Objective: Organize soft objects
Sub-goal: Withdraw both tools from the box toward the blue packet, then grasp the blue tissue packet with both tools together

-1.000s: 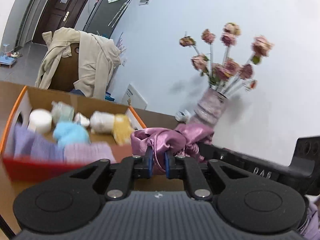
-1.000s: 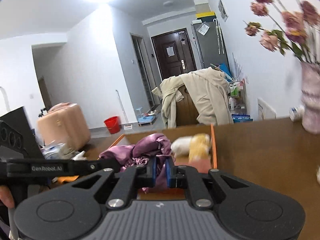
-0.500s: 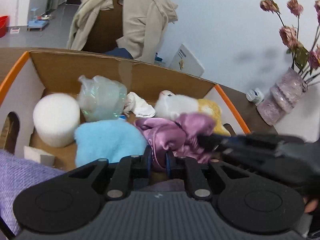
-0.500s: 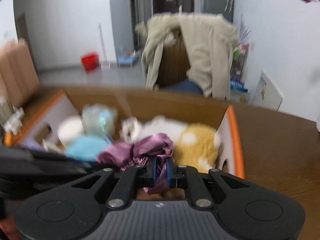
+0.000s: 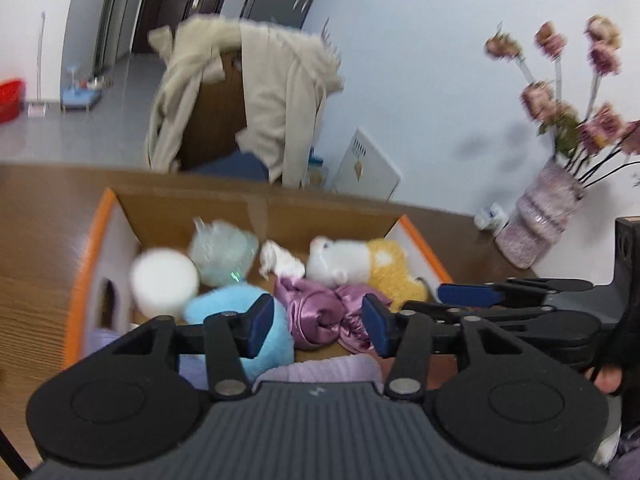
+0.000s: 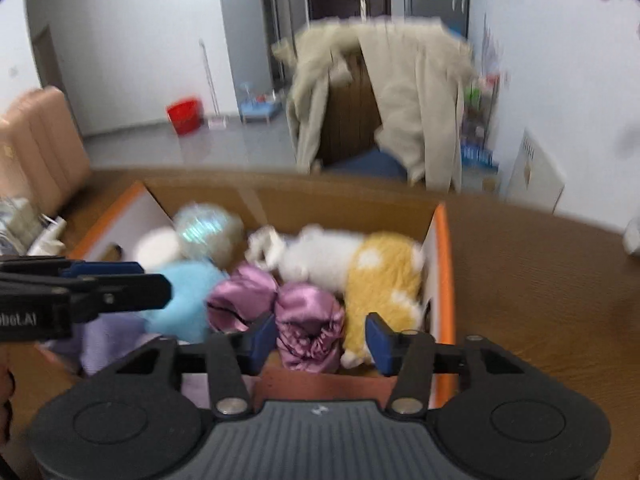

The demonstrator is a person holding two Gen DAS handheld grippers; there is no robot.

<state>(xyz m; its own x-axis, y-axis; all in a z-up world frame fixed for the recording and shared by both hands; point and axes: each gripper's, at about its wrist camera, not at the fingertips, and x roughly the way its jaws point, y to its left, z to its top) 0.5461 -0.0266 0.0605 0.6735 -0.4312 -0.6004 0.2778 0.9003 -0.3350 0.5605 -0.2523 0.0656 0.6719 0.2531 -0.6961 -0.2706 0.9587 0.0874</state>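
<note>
change: left gripper (image 5: 316,326) and right gripper (image 6: 320,336) jaws have just been opening, fingers apart, pads clear of the purple satin cloth (image 6: 310,326) | place: cloth lies in cardboard box (image 6: 446,264) beside blue plush (image 5: 236,312) and yellow-white plush (image 6: 382,276) | meaning: this item looks delivered; withdraw next

The coat (image 5: 256,92) on the chair looks blurry. The flowers (image 5: 572,92) are smeared too. The left tongs' body hides part of the light purple cloth (image 5: 320,370).
</note>
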